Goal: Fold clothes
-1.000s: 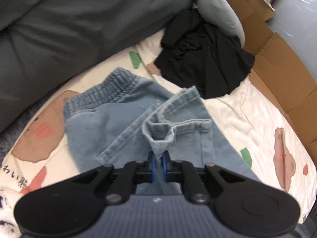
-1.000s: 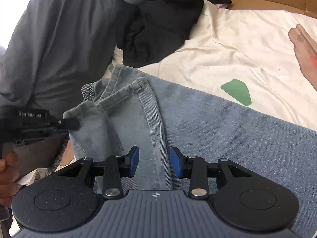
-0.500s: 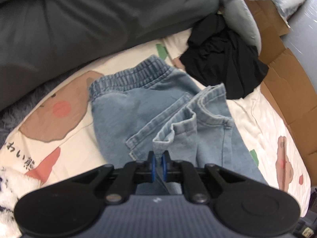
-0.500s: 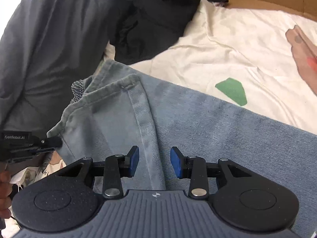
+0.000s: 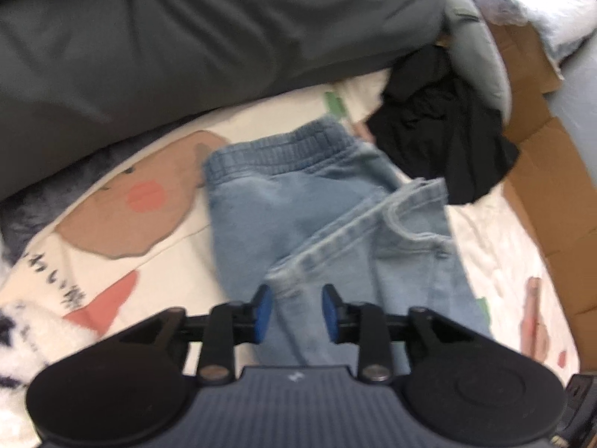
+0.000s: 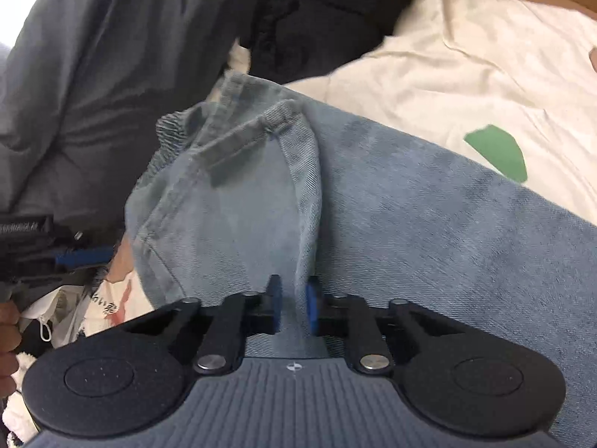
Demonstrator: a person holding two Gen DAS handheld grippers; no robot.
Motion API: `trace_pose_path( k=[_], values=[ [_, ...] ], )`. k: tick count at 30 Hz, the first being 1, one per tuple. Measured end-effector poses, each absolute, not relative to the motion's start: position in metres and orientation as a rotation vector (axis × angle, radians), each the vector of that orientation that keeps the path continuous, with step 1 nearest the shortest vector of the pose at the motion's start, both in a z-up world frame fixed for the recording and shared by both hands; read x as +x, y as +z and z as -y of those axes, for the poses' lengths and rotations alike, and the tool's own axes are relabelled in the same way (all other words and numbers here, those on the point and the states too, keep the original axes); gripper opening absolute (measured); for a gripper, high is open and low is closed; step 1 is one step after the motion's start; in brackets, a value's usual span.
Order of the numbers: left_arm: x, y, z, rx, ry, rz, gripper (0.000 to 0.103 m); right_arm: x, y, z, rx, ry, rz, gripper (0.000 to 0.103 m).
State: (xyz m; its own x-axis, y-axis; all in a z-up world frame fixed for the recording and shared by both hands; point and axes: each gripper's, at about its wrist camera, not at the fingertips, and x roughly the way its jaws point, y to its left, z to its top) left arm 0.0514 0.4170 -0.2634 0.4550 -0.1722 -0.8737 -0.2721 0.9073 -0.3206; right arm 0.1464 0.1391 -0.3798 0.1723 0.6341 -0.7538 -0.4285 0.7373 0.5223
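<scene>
Soft, limp jeans [image 5: 335, 224] on bed: left gripper [image 5: 296, 313] opening, cloth loose between fingers; right gripper [image 6: 293, 306] closing narrow on seam fold; grip hems.

Japanese characters on printed sheet [image 5: 63, 291], blurred, not readable

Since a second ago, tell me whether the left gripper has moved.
Yes. The left gripper has slid left: the black garment sits farther right in its view, and its jaws are opening off the jeans.
</scene>
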Motion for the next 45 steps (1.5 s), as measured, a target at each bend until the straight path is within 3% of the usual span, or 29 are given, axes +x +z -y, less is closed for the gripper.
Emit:
trace_pose_path(
  k=[3,10,14,17,23,36,38,40,42,45],
  values=[
    [0.057,-0.26,-0.408,-0.454,0.027,-1.09,0.044,0.141,-0.37,-0.144,0.217,0.799,-1.152,0.005],
    [0.058,-0.259,-0.401,-0.485,-0.011,-1.075,0.048,0.113,-0.353,-0.174,0.132,0.935,-1.105,0.005],
    [0.06,-0.256,-0.393,-0.482,-0.057,-1.066,0.055,0.102,-0.359,-0.184,0.102,0.958,-1.119,0.006],
    [0.063,-0.254,-0.384,-0.482,-0.085,-1.056,0.068,0.097,-0.364,-0.19,0.099,0.965,-1.13,0.008],
    [0.068,-0.253,-0.363,-0.466,-0.153,-1.052,0.076,0.092,-0.375,-0.194,0.092,0.973,-1.162,0.008],
    [0.061,-0.257,-0.351,-0.393,-0.167,-1.049,0.076,0.085,-0.385,-0.202,0.116,0.999,-1.19,0.008],
    [0.061,-0.261,-0.35,-0.348,-0.142,-1.031,0.072,0.082,-0.384,-0.204,0.107,1.008,-1.188,0.008],
    [0.064,-0.27,-0.354,-0.321,-0.096,-1.057,0.053,0.081,-0.381,-0.203,0.102,1.013,-1.182,0.009],
    [0.065,-0.28,-0.367,-0.351,-0.054,-1.091,0.02,0.082,-0.376,-0.2,0.103,1.017,-1.173,0.008],
    [0.065,-0.291,-0.387,-0.357,0.023,-1.104,0.017,0.087,-0.37,-0.193,0.108,1.008,-1.158,0.009]
  ],
)
